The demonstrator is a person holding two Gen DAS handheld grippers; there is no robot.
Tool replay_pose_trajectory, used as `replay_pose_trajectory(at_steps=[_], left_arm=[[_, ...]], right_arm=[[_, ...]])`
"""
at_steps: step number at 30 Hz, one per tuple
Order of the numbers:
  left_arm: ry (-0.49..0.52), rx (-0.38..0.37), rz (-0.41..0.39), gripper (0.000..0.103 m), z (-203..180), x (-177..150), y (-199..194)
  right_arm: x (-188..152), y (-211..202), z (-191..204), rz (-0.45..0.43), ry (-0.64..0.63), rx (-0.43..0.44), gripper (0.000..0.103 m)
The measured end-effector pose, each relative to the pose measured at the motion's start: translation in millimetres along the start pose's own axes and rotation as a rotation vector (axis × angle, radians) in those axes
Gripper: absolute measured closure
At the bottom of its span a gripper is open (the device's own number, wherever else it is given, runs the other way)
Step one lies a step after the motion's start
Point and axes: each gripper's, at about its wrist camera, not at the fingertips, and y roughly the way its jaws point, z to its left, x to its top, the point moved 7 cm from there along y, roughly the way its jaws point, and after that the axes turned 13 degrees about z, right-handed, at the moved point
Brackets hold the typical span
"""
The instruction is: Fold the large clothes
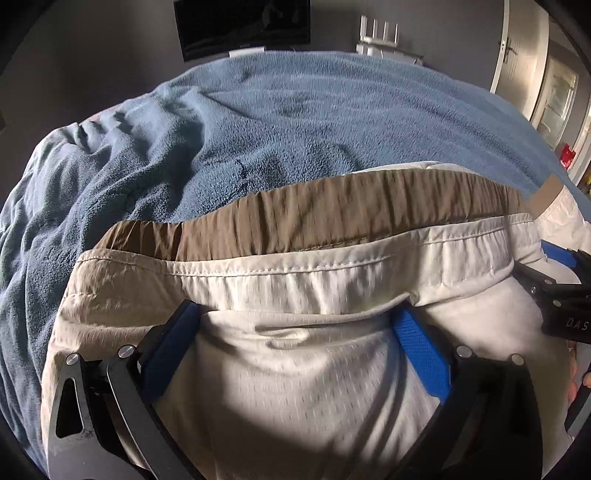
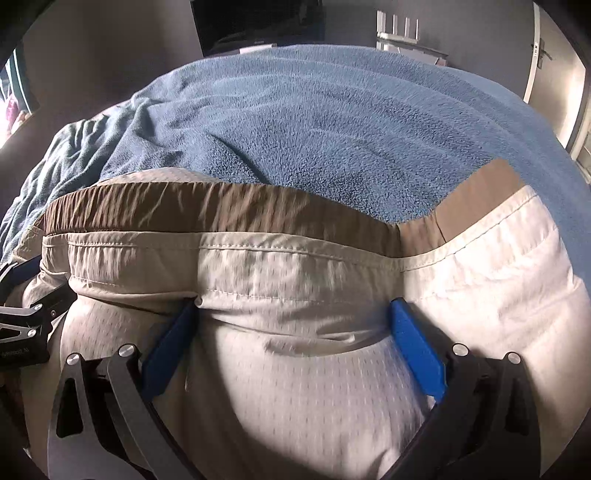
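Note:
A cream garment [image 1: 295,273] with a brown elastic waistband [image 1: 332,218] and a white mesh lining [image 1: 303,376] lies on a blue fleece blanket. It also fills the lower half of the right wrist view [image 2: 295,266], waistband [image 2: 221,210] toward the far side. My left gripper [image 1: 295,317] has its blue-padded fingers [image 1: 417,350] spread wide, with the garment's hem bunched between them. My right gripper [image 2: 295,314] stands the same way, blue fingers [image 2: 413,343] apart around the fabric. The right gripper's body shows at the left view's right edge [image 1: 557,302]; the left gripper's body shows at the right view's left edge [image 2: 26,325].
The blue blanket [image 1: 277,122] covers a bed and is rumpled at the left [image 1: 92,155]. Beyond the bed is a dark screen [image 1: 240,22] on a grey wall, a white router [image 1: 380,33], and a door at the right [image 1: 517,48].

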Motion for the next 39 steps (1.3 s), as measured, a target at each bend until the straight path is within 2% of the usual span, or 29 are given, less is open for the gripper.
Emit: replay_pose_trajectory(at_steps=[9,15,16,18,21,25,29,31,33,35,38,39], left_arm=[[-0.009,-0.002,-0.081,0.005,0,-2,-6],[-0.034,0.033,-0.121,0.006,6,-16,-46],[-0.052,0.027,-0.135,0.006,11,-21,-57],[-0.086,-0.042,-0.154,0.006,19,-37,-77],[-0.105,-0.078,-0.108,0.006,31,-67,-84],[-0.107,-0.026,-0.056,0.006,47,-80,-73],[-0.241,-0.063,0.02,0.005,80,-76,-51],[-0.291,-0.101,0.027,0.005,88,-79,-49],[-0.253,-0.062,0.025,0.005,85,-80,-55],[-0.221,-0.025,0.007,0.007,82,-83,-67],[-0.169,-0.027,-0.022,0.007,72,-98,-90],[-0.121,-0.037,-0.019,0.007,63,-109,-98]], right_arm=[[-6,-7,-3,-0.08,0.012,0.025,0.006],[-16,-35,-13,-0.033,0.002,0.058,0.006],[-21,-44,-22,-0.034,0.017,0.043,0.006],[-39,-69,-40,-0.061,0.06,0.056,0.006],[-68,-91,-65,-0.087,0.106,0.06,0.006],[-90,-85,-96,-0.071,0.118,-0.025,0.006],[-86,-67,-124,-0.033,0.22,-0.016,0.006],[-86,-58,-135,-0.001,0.284,0.033,0.006],[-85,-60,-135,0.016,0.293,0.041,0.006],[-90,-80,-137,-0.013,0.296,0.021,0.008],[-102,-111,-131,-0.07,0.239,-0.003,0.008],[-109,-117,-125,-0.067,0.202,0.0,0.008]])
